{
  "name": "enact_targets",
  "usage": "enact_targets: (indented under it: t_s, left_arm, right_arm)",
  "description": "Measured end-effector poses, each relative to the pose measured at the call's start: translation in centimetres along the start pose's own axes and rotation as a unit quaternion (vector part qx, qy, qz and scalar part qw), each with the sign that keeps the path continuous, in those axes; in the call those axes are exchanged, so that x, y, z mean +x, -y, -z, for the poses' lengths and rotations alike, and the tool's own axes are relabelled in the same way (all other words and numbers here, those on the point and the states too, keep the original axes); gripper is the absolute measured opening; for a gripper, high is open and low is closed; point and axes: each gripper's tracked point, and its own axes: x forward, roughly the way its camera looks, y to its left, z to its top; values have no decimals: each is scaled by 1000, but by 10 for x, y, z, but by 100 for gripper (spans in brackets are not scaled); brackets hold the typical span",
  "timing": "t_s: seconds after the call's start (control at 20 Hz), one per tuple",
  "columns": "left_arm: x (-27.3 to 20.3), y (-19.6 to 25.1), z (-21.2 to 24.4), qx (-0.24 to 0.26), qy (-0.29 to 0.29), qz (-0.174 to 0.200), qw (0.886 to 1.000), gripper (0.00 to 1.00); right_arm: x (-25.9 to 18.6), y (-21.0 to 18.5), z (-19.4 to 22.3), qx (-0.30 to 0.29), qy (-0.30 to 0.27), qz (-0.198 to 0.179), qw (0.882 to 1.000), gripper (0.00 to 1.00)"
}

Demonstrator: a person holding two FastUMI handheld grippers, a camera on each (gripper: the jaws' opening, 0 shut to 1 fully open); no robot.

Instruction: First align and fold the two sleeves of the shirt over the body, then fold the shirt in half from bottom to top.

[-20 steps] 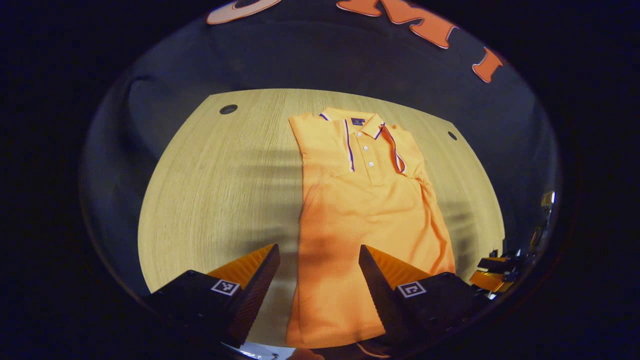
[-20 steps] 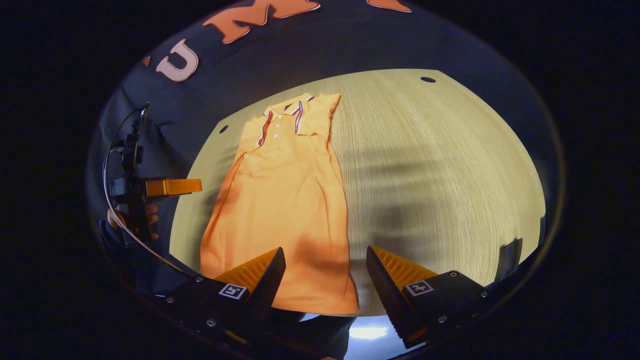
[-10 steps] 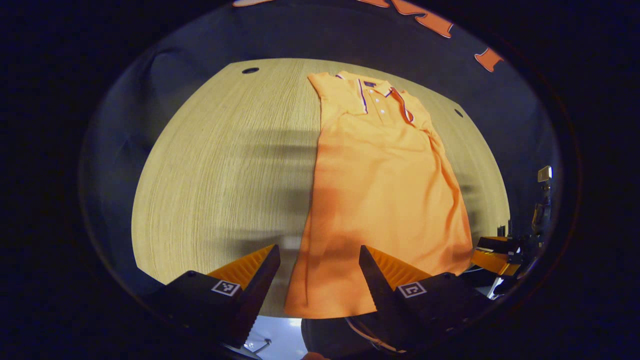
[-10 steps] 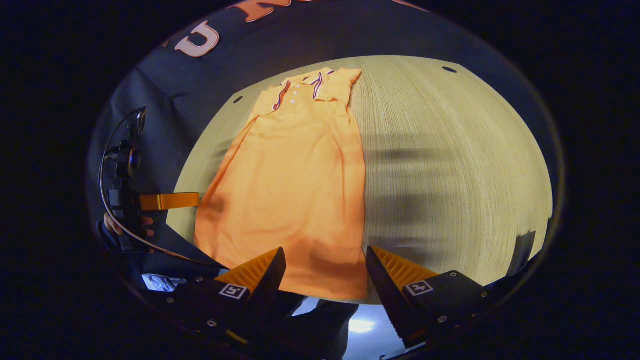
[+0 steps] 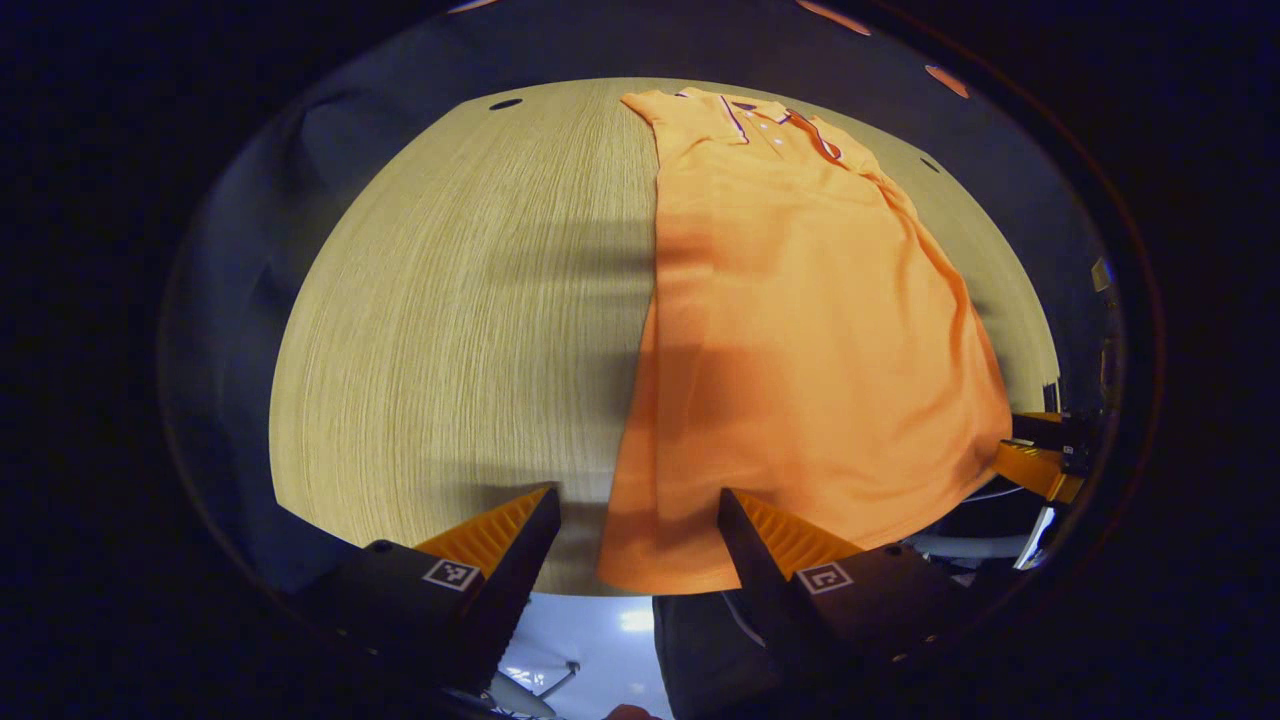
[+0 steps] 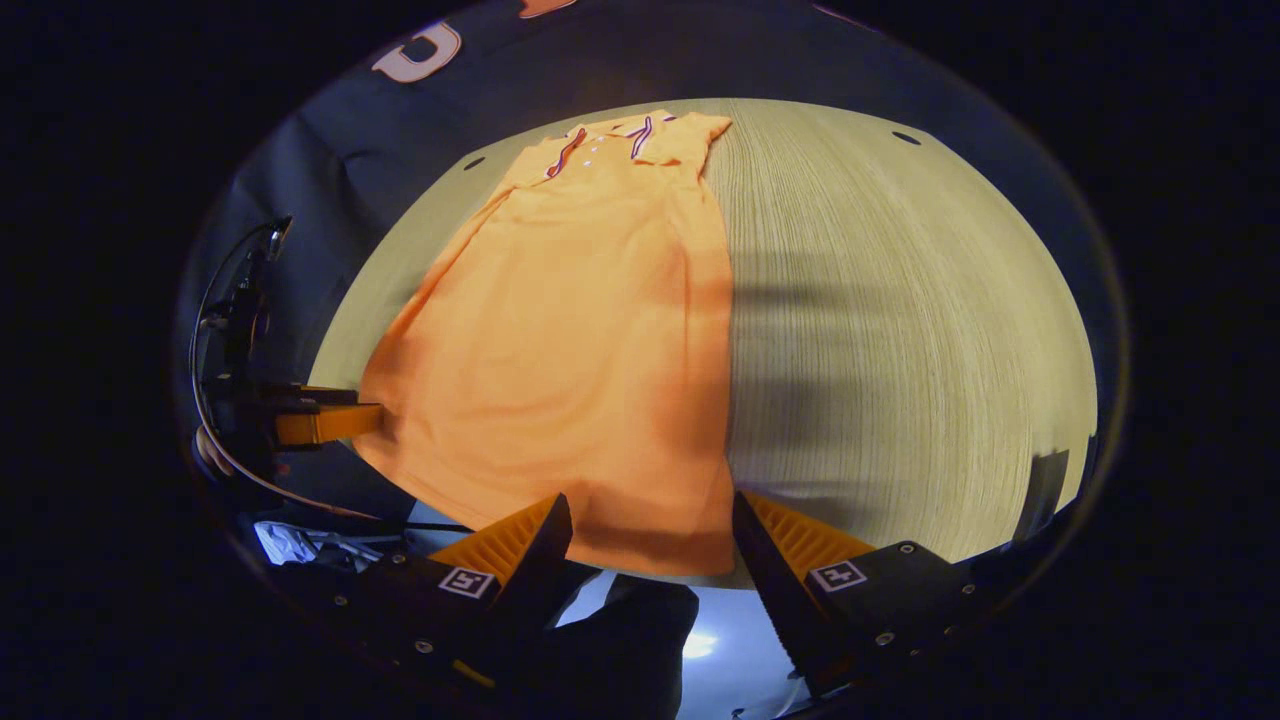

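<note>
An orange polo shirt (image 5: pixel 800 330) lies flat and lengthwise on the wooden table (image 5: pixel 450 320), its collar (image 5: pixel 760 110) at the far end and its sleeves tucked in along the body. My left gripper (image 5: pixel 640 530) is open at the near table edge, the hem's left corner showing between its fingers. In the right gripper view the same shirt (image 6: pixel 580 340) runs away from me. My right gripper (image 6: pixel 650 530) is open too, with the hem's right corner between its fingers. Each view shows the other gripper at the hem's far corner: the right gripper (image 5: pixel 1040 465) and the left gripper (image 6: pixel 320 420).
Bare wood spreads left of the shirt in the left gripper view and right of the shirt on the table (image 6: pixel 900 320) in the right gripper view. Small round holes (image 5: pixel 505 103) (image 6: pixel 906 138) sit near the table's far corners. Pale floor shows below the near edge.
Both grippers have drawn back and down to the shirt's hem at the near table edge, so the shirt looks larger. Both stay open. The shirt has not moved.
</note>
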Motion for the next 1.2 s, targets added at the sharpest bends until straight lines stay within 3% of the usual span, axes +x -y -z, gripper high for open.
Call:
enact_targets:
  t_s: [0.15,0.3,0.4,0.45,0.5,0.55,0.6,0.65,0.7,0.75,0.8,0.85,0.9,0.95,1.0,1.1,1.2]
  left_arm:
    - [4,5,4,12,5,-2,1000,98]
    - [3,9,3,8,26,-4,1000,99]
    - [2,12,4,-5,37,-10,999,97]
    - [-1,14,5,-15,43,-12,999,95]
    - [0,17,6,-17,46,-13,999,83]
    - [-1,26,6,-15,51,-11,999,80]
    - [0,32,5,-8,55,-10,998,63]
    - [2,40,4,-1,58,-8,998,55]
    - [2,41,4,11,57,-20,998,33]
    - [4,42,3,32,55,-35,997,22]
    - [3,45,2,54,51,-43,996,19]
    - [-9,47,5,72,50,-46,995,20]
    - [-2,45,6,78,49,-57,994,11]
    - [-4,48,3,90,52,-62,993,2]
    - [-4,50,3,89,51,-62,993,2]
    - [-2,62,0,64,52,-17,996,2]
    - [-1,65,-1,27,49,17,998,1]
  right_arm:
    - [0,2,0,-7,4,11,1000,96]
    - [4,11,2,-10,11,33,999,86]
    - [5,12,-1,22,12,38,999,74]
    - [6,12,-5,44,18,35,998,75]
    - [7,11,-6,54,17,32,998,74]
    - [9,9,-6,47,12,30,998,74]
    - [9,9,-4,26,5,34,999,73]
    - [10,10,-3,6,-1,43,999,67]
    - [8,13,-2,-16,0,60,998,70]
    - [9,19,-2,-36,-2,81,996,65]
    - [9,20,-2,-46,-3,94,994,46]
    - [9,14,-2,-43,-7,92,995,44]
    - [12,11,-3,-43,-5,90,995,29]
    - [11,9,-3,-42,-5,90,995,23]
    - [11,10,-4,-44,-6,90,995,5]
    - [11,6,-4,-30,-9,61,998,5]
    - [8,-15,-6,50,-9,-19,999,4]
